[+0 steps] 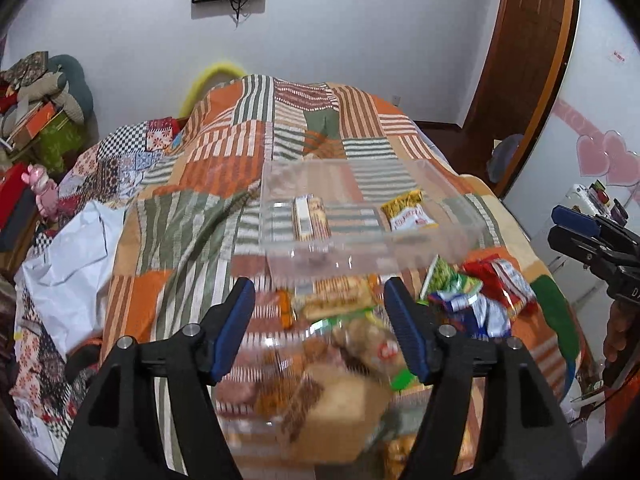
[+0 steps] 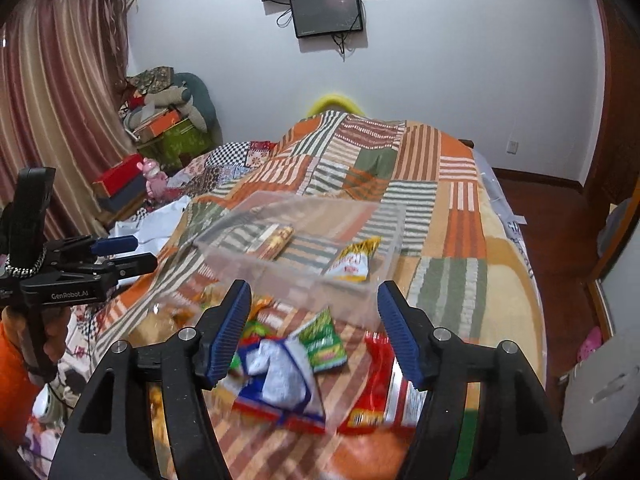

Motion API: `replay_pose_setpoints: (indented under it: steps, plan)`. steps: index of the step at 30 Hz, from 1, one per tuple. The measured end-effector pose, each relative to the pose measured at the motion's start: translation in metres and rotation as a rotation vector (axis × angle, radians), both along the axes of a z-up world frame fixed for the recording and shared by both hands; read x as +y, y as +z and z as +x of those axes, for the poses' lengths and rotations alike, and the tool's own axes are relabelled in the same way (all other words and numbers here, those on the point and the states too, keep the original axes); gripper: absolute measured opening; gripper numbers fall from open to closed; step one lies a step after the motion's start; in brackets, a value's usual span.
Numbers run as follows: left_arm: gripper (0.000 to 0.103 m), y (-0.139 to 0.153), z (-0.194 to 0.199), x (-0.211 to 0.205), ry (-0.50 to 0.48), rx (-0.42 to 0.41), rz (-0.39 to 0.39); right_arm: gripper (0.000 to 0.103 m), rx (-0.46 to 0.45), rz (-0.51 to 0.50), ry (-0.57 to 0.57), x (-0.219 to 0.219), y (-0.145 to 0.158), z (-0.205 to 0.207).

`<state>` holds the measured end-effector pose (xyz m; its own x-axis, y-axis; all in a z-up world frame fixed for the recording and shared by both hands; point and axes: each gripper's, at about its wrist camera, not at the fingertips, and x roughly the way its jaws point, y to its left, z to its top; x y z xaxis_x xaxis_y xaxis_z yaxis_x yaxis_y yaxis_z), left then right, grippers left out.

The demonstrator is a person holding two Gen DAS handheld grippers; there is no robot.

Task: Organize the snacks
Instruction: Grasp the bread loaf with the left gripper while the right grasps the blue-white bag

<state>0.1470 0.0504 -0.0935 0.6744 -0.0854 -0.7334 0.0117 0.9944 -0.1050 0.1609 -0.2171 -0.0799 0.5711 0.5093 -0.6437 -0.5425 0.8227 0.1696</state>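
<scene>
The bed is covered by a patchwork bedspread [image 2: 444, 208] of orange, green and white stripes. A clear plastic box [image 2: 384, 216] holds a yellow-and-white packet [image 2: 352, 262]. Green [image 2: 324, 344], red [image 2: 380, 392] and blue-and-white [image 2: 280, 376] snack packets are seen nearby. Blue ribbed pads are carried by black fingers [image 2: 228, 332].

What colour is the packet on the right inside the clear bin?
Yellow with a red-and-white label, the packet lies in the clear bin; the left wrist view shows it best.
</scene>
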Motion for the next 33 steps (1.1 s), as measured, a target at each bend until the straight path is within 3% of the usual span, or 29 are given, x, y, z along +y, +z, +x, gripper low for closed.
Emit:
replay_pose_setpoints:
  steps: [4,15,21,33]
  plan:
    - [0.069,-0.015,-0.020,-0.001,0.006,0.035,-0.026,0.063,0.024,0.003,0.001,-0.006,-0.012,-0.015]
    - [0.069,-0.050,-0.055,-0.012,0.003,0.105,-0.005,0.063,0.129,0.024,0.011,-0.005,-0.044,-0.035]
    - [0.072,-0.071,-0.058,-0.012,0.010,0.158,-0.023,0.063,0.178,0.037,0.025,0.000,-0.058,-0.037]
    - [0.079,-0.089,-0.050,-0.012,0.031,0.176,-0.001,0.068,0.249,0.026,0.026,0.015,-0.085,-0.025]
